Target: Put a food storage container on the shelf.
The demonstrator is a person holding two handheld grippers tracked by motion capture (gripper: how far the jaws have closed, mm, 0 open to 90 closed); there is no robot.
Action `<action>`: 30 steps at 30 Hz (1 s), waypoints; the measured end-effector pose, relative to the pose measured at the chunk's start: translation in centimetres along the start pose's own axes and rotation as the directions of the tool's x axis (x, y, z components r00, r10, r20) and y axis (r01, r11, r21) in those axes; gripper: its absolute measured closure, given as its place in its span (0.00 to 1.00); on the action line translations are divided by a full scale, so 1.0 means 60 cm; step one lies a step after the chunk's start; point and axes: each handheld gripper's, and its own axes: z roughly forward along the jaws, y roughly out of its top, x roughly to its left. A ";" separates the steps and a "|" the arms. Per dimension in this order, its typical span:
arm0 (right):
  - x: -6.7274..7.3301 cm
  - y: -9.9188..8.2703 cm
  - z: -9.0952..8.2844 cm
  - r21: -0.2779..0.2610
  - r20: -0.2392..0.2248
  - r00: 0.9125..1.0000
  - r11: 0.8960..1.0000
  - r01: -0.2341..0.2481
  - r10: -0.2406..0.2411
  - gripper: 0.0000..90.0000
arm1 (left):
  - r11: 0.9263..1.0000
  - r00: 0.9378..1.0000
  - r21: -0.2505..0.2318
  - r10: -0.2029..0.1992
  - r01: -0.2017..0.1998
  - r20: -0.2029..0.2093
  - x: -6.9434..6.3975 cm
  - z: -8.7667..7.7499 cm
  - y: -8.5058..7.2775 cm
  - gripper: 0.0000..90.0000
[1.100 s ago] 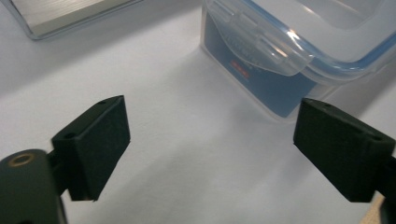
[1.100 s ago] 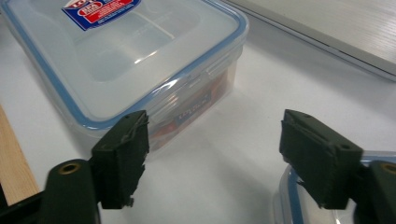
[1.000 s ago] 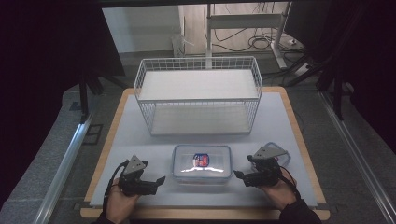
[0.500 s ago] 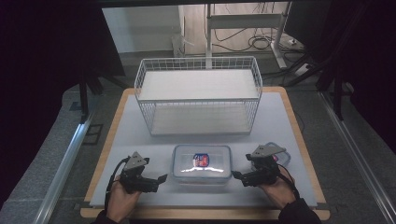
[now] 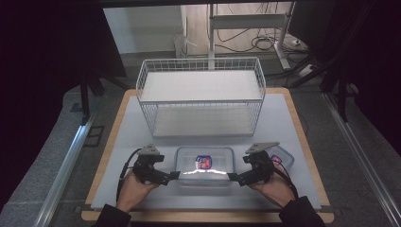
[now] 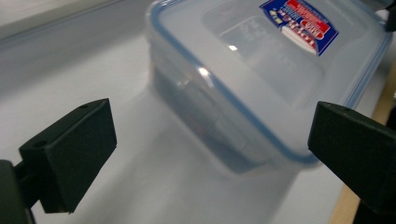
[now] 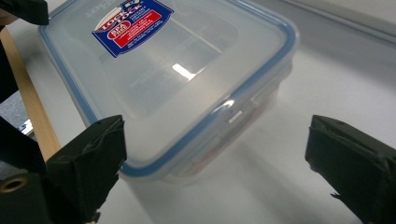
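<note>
A clear plastic container (image 5: 204,165) with a blue-rimmed lid and a red-and-blue label lies near the table's front edge. My left gripper (image 5: 173,176) is at its left end and my right gripper (image 5: 233,178) at its right end, both pointing inward. In the left gripper view the left gripper (image 6: 210,154) stands open, and a corner of the container (image 6: 261,70) reaches in between the jaws untouched. The right gripper (image 7: 215,154) is open too, with the container (image 7: 168,65) corner beside its left jaw. Both pairs of jaws have just been opening.
A white wire basket rack (image 5: 201,94) with a shelf stands at the back of the white mat (image 5: 137,132). A second small lidded container (image 5: 283,155) lies behind my right hand. The wooden board edge (image 5: 203,216) runs along the front.
My left gripper has slid right, up to the container's left end. The right gripper has barely shifted. The container lies where it was.
</note>
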 end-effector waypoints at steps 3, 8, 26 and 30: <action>-0.002 0.009 0.012 0.018 -0.031 0.999 1.000 -0.021 0.022 0.08 | 1.000 0.998 0.021 -0.011 0.009 0.062 0.005 0.017 0.010 0.01; -0.007 0.027 0.039 0.073 -0.112 0.990 0.994 -0.083 0.091 0.06 | 0.998 0.987 0.062 -0.039 0.030 0.153 0.006 0.042 0.021 0.00; 0.001 0.002 0.019 0.068 -0.168 0.965 0.979 -0.192 0.201 0.29 | 0.997 0.989 0.065 -0.053 0.044 0.140 -0.024 0.016 -0.006 0.14; 0.009 -0.010 0.005 0.035 -0.168 0.965 0.980 -0.196 0.199 0.39 | 0.999 0.993 0.036 -0.034 0.030 0.110 -0.037 0.000 -0.015 0.24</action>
